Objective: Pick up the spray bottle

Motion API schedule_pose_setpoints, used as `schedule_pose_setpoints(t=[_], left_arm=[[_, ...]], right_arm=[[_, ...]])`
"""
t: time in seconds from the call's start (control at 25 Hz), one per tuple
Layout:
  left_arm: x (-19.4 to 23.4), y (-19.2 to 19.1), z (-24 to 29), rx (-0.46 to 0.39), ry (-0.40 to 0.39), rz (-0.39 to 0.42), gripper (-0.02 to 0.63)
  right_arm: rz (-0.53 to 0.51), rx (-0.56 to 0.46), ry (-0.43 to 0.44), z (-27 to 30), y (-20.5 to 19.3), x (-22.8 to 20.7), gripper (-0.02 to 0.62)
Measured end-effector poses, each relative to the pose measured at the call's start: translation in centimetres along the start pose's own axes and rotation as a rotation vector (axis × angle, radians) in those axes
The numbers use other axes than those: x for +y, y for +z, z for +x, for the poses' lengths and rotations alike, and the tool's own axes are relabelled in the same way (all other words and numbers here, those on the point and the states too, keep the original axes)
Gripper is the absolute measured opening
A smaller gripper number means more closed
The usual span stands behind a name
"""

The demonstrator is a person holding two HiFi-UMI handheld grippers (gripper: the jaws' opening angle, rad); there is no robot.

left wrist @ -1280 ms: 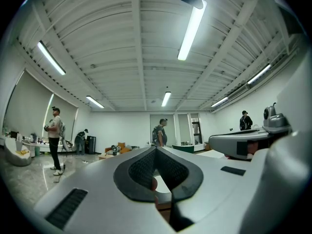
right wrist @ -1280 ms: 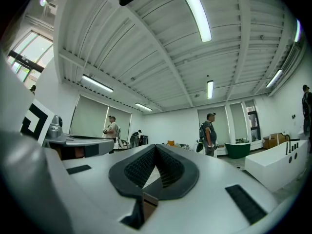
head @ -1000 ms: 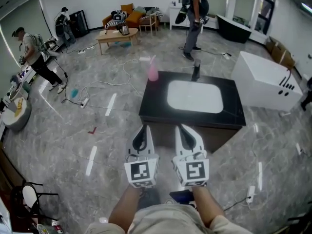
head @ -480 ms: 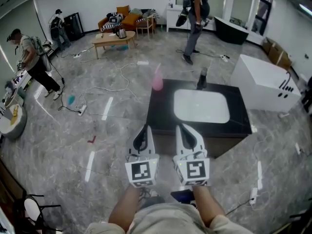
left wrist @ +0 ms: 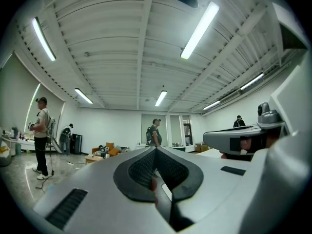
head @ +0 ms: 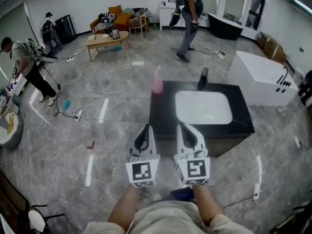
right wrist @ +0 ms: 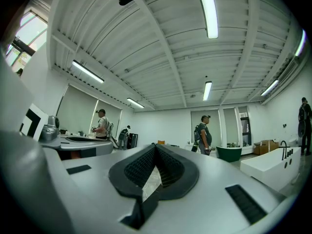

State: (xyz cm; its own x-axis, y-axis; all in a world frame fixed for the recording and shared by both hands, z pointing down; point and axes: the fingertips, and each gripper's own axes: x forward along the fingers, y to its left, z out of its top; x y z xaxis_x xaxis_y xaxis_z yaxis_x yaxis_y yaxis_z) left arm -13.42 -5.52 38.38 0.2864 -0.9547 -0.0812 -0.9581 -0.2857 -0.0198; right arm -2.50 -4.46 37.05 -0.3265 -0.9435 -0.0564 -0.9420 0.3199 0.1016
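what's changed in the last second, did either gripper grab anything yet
The black counter with the pink spray bottle has drawn nearer in the head view as the person walks up. Nothing was grabbed: left gripper and right gripper stay shut, empty, side by side.

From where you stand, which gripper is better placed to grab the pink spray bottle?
Left, likely. The spray bottle stands at the far left corner of the counter, almost straight ahead of the left gripper; the right gripper faces the sink. Both grippers' jaws are shut.

A white sink (head: 203,107) sits in a black counter (head: 163,112).
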Motion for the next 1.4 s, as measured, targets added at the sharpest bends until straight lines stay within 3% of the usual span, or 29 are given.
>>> schedule_pose_setpoints(t=[0.4,1.04,1.4], left_arm=[[0.4,-1.2,5.3,0.007,-0.01,-0.019,0.0],[-2.7,-1.4,20.6,0.006,0.031,-0.013,0.0],[-4.4,-2.3,26.1,0.026,0.066,0.005,0.0]], right_arm=[[-0.002,0.02,-0.001,4.0,-1.8,-2.7,0.003],[0.012,-0.01,0.035,14.9,-2.3,-14.9,0.004],[0.053,0.007,0.074,18.5,-4.3,-19.3,0.003]])
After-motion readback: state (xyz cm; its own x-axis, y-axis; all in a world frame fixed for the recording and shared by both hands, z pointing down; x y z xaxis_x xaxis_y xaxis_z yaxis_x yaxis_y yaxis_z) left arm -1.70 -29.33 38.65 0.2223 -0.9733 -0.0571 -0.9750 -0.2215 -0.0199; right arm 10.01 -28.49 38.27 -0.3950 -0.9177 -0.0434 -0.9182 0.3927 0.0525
